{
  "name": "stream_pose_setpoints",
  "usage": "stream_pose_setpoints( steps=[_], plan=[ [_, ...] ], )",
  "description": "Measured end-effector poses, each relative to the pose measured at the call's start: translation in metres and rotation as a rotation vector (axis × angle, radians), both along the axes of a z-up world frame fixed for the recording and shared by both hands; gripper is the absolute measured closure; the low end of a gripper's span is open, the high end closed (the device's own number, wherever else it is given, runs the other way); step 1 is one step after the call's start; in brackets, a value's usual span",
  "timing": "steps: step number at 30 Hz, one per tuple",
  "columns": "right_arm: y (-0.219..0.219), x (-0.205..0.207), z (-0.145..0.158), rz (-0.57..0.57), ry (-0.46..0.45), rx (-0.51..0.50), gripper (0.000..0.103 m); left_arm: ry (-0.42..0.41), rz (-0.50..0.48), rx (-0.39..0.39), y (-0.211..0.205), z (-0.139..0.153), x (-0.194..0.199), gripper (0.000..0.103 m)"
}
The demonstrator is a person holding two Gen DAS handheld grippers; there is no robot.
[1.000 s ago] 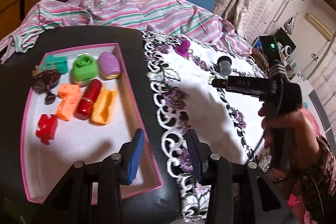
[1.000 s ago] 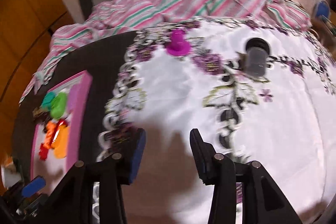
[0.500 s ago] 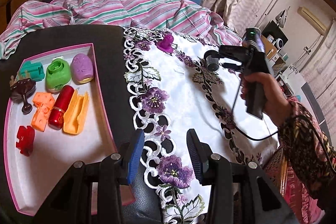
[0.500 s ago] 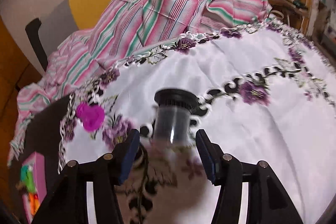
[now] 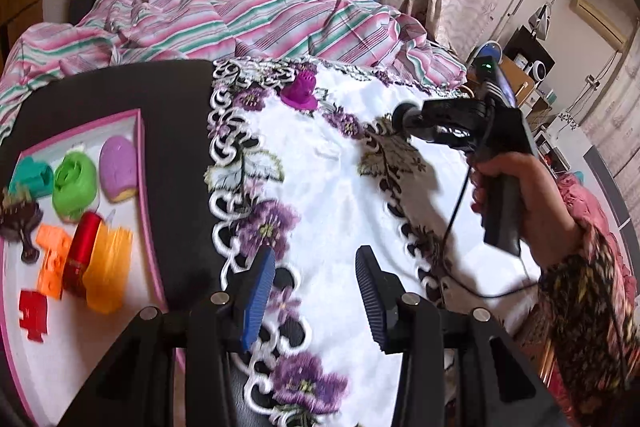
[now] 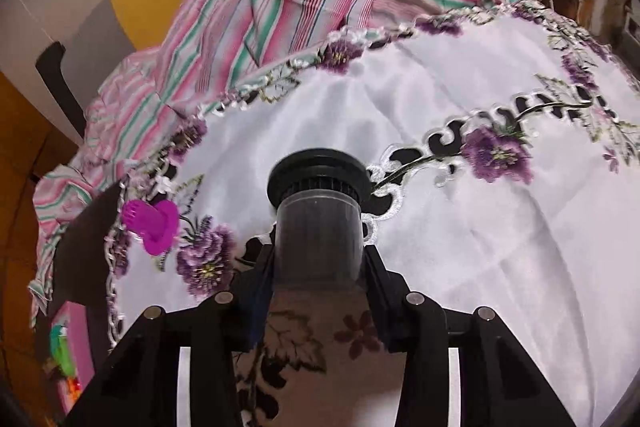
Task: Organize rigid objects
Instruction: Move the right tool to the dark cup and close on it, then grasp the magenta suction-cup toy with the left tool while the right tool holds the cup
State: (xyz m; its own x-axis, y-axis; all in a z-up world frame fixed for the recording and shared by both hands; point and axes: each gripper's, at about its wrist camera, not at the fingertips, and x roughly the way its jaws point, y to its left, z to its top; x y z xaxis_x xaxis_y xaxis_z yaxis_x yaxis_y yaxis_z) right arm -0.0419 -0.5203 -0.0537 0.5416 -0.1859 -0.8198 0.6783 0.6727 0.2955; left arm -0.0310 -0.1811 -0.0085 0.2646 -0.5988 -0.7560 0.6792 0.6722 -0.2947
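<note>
Jaws of the right hand-held gripper (image 6: 318, 267), just closing, pinch the upright grey canister (image 6: 318, 239) on the embroidered cloth (image 6: 480, 267), right of the magenta piece (image 6: 154, 225); left hand-held gripper (image 5: 316, 291) hangs spread, empty, farther off.

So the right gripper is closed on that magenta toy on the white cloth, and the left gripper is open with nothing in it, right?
Not quite. The right gripper is closed on the dark canister with a black cap; the magenta toy lies untouched beside it, as the right wrist view shows. The left gripper is indeed open and empty.
</note>
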Motion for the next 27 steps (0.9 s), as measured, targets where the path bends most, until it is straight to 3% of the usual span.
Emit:
stream_pose_setpoints(
  steps=[13,17,23,27],
  plan=[
    [0.008,-0.001,0.006,0.022,0.012,-0.027,0.060,0.006,-0.003,0.003,-0.021,0.004,0.009,0.061],
    [0.012,0.002,0.009,0.026,-0.007,-0.060,0.054,-0.001,0.008,-0.002,-0.029,0.010,0.015,0.061],
    [0.015,0.011,0.001,0.053,0.053,-0.084,0.058,-0.002,0.019,0.013,-0.052,0.012,0.032,0.061],
    [0.011,0.006,0.004,0.035,0.027,-0.062,0.060,-0.002,0.027,0.028,-0.073,0.011,0.048,0.061]
  ],
)
